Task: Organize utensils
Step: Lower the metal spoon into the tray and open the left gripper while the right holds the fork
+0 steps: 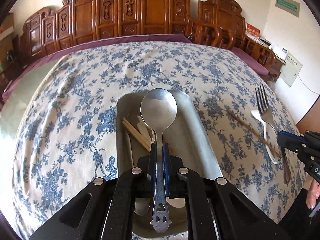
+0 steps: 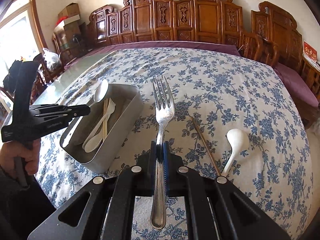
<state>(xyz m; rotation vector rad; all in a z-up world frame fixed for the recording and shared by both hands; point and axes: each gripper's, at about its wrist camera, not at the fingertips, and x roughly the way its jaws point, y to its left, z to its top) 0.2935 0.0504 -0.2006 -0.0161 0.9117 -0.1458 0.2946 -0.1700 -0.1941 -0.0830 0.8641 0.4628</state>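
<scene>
My left gripper [image 1: 159, 146] is shut on the handle of a metal spoon [image 1: 159, 108], whose bowl hangs over a metal tray [image 1: 200, 140]. In the tray lie wooden chopsticks [image 1: 136, 133] and white plastic cutlery [image 2: 94, 140]. My right gripper [image 2: 160, 145] is shut on a metal fork [image 2: 163, 108], held above the floral tablecloth to the right of the tray [image 2: 120, 140]. On the cloth right of the fork lie a single chopstick [image 2: 204, 142] and a white spoon [image 2: 237, 138]. The left gripper [image 2: 88, 110] with its spoon [image 2: 101, 92] shows at the tray's left rim.
The blue floral cloth [image 1: 70, 120] covers most of the table; bare glass [image 2: 54, 92] shows at its left. Carved wooden seat backs [image 1: 152, 16] and purple cushions [image 2: 296, 84] line the far side. A person's hand [image 2: 24, 154] grips the left tool.
</scene>
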